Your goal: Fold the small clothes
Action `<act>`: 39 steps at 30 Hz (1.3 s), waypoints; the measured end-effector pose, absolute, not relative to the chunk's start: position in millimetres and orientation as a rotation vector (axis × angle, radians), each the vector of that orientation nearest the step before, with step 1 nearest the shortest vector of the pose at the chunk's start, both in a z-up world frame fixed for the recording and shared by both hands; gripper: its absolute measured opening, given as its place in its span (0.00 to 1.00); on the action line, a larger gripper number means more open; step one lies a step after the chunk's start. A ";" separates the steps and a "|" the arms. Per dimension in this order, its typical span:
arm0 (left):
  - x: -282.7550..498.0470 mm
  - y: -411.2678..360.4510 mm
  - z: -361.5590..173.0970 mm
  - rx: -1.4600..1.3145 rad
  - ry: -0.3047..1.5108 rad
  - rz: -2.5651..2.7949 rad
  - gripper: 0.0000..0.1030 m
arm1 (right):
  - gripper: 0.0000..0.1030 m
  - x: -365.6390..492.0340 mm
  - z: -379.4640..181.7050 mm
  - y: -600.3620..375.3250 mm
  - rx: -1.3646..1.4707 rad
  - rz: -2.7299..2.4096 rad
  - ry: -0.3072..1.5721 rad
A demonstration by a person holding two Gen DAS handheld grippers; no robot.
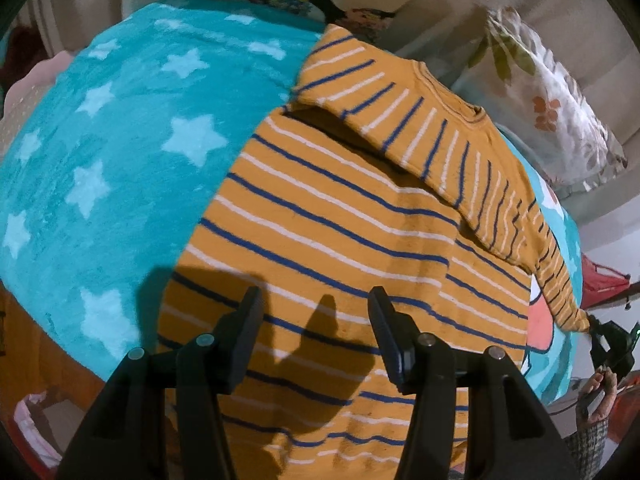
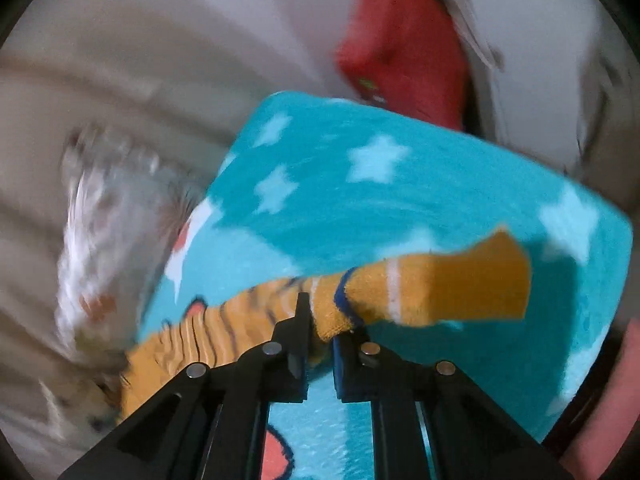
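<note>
Much of the right wrist view is smeared by blur: the pale shapes at left and the red cloth [image 2: 404, 40] above cannot be read clearly, and we cannot tell what the flowery patch at left is. In the left wrist view the lower hem of the striped sweater [image 1: 320, 232] is cut off behind our own tool, and the far right edge, where the right gripper [image 1: 606, 344] shows small and dark, is hard to make out.

The sweater is mustard yellow with thin navy and white stripes. It lies spread on the teal star blanket [image 1: 120, 140], body flat, collar toward the floral pillow [image 1: 552, 96]. One sleeve [image 1: 460, 152] is drawn diagonally across the chest and stretched taut toward the right.

Our left gripper [image 1: 316, 320] hovers over the lower body of the sweater, fingers spread wide and gripping nothing (its shadow falls on the stripes). Our right gripper [image 2: 320, 320] is clenched on the sleeve [image 2: 420, 292] near its cuff, the plain yellow cuff end sticking out past the fingers above the blanket [image 2: 400, 200]
</note>
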State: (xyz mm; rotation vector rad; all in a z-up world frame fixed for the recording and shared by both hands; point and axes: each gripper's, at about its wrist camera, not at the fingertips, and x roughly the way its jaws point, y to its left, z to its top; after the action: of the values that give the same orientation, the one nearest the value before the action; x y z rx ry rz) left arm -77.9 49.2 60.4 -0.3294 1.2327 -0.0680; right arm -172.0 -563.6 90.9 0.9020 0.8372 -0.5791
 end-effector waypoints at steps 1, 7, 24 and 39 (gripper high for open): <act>-77.7 54.8 60.9 -0.334 1.231 -0.066 0.51 | 0.09 -158.6 97.4 -549.6 0.865 -0.542 0.850; -77.0 86.6 64.2 -0.342 1.214 -0.065 0.52 | 0.09 -69.5 138.8 -419.4 0.604 -0.258 0.906; -80.4 237.0 58.2 -0.366 1.213 0.001 0.53 | 0.09 60.8 56.4 -40.2 -0.064 0.120 1.151; -62.6 269.6 49.6 -0.402 1.200 -0.024 0.53 | 0.56 1.1 47.1 89.4 -0.730 0.265 0.955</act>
State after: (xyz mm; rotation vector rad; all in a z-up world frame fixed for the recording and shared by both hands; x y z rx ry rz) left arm -62.6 269.6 49.6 -0.4019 1.1998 -0.0240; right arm 1.1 89.4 47.1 -0.7295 0.9548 0.2649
